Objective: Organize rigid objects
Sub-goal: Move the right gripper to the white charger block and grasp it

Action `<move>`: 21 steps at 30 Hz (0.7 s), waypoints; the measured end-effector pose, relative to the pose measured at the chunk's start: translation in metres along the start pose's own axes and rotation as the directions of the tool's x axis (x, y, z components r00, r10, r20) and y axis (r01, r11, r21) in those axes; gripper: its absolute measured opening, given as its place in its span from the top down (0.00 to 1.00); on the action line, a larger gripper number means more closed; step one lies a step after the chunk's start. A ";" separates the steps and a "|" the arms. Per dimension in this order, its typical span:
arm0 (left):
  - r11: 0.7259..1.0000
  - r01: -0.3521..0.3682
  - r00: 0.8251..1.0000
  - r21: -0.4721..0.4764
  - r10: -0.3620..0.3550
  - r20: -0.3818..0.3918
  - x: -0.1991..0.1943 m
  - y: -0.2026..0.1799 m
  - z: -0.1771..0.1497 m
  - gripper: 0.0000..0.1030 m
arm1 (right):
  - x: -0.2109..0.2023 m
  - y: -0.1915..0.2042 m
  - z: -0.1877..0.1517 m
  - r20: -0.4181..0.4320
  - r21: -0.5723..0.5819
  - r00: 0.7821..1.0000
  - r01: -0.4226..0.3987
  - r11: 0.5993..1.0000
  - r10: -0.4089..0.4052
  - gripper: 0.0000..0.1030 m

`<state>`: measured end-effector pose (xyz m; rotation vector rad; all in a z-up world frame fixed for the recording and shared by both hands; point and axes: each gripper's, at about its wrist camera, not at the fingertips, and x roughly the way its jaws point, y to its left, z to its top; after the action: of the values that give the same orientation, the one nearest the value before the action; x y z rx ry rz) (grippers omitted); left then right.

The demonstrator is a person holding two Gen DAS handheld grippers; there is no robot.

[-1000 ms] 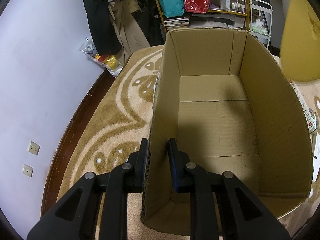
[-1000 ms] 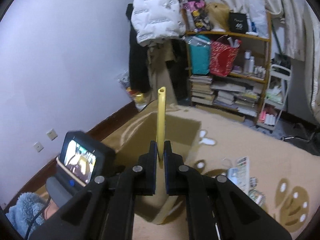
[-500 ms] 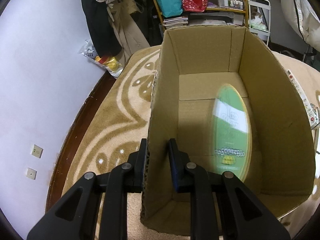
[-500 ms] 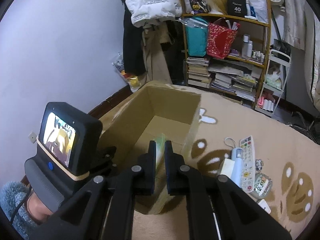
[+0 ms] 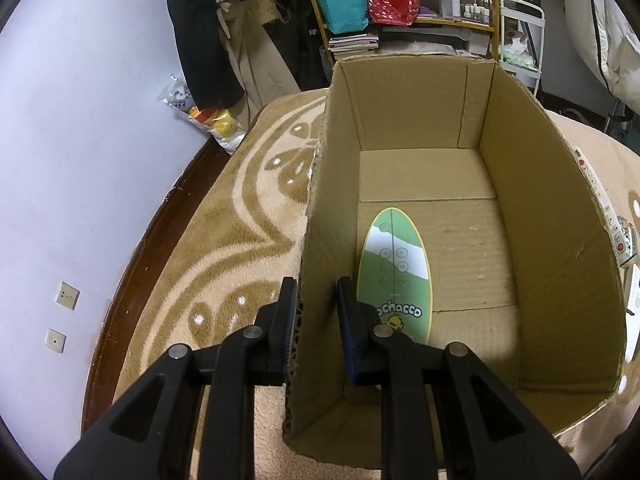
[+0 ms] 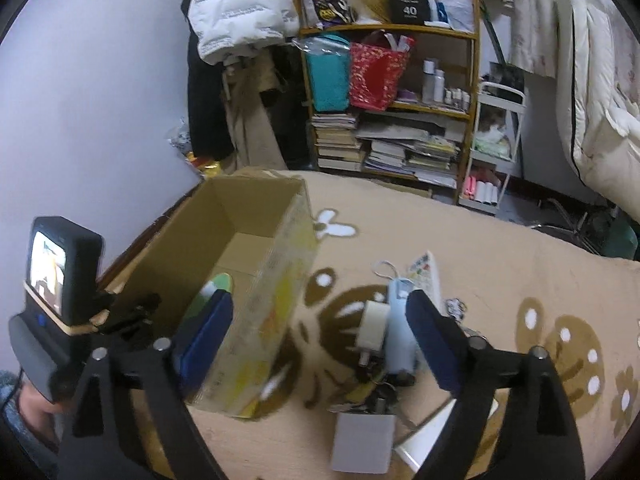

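While the cardboard box (image 5: 540, 240) stands open-topped on the patterned rug (image 5: 240, 216), we see bare floor inside it toward the far wall and right wall, and open rug between the box and the baseboard on the left. Our left gripper (image 5: 316, 300) straddles the box's near-left wall, one finger outside and one inside, pinching the corrugated edge. Our right gripper (image 6: 320, 332) hangs above the rug with its blue pads spread wide and nothing between them, its left finger over the box's yellow-printed outer side. Inside the box, a green oval board (image 5: 394, 276) with a white band and a small yellow character lies on the floor close to the left wall, one end toward us. Beyond the box's right side, a remote control (image 6: 426, 276), a pale blue device (image 6: 398, 332) and other small items lie clustered on the rug.
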<state>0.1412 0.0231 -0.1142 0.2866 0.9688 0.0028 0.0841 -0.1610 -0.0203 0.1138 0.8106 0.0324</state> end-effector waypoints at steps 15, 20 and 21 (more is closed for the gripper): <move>1.000 0.015 1.000 -0.004 -0.015 -0.003 0.000 0.004 0.002 0.81 | 0.041 -0.036 -0.054 -0.247 0.089 0.966 0.104 0.991 -0.080 0.00; 1.000 0.017 1.000 -0.006 -0.017 -0.004 0.000 0.004 0.001 0.81 | 0.055 -0.042 -0.072 -0.324 0.091 0.942 0.126 0.988 -0.090 0.02; 1.000 0.018 1.000 -0.007 -0.018 -0.004 0.000 0.004 0.001 0.81 | 0.057 -0.043 -0.075 -0.336 0.095 0.938 0.128 0.987 -0.089 0.03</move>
<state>0.1428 0.0270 -0.1126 0.2711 0.9749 -0.0098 0.0686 -0.1932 -0.1172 0.1756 1.1552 -0.1032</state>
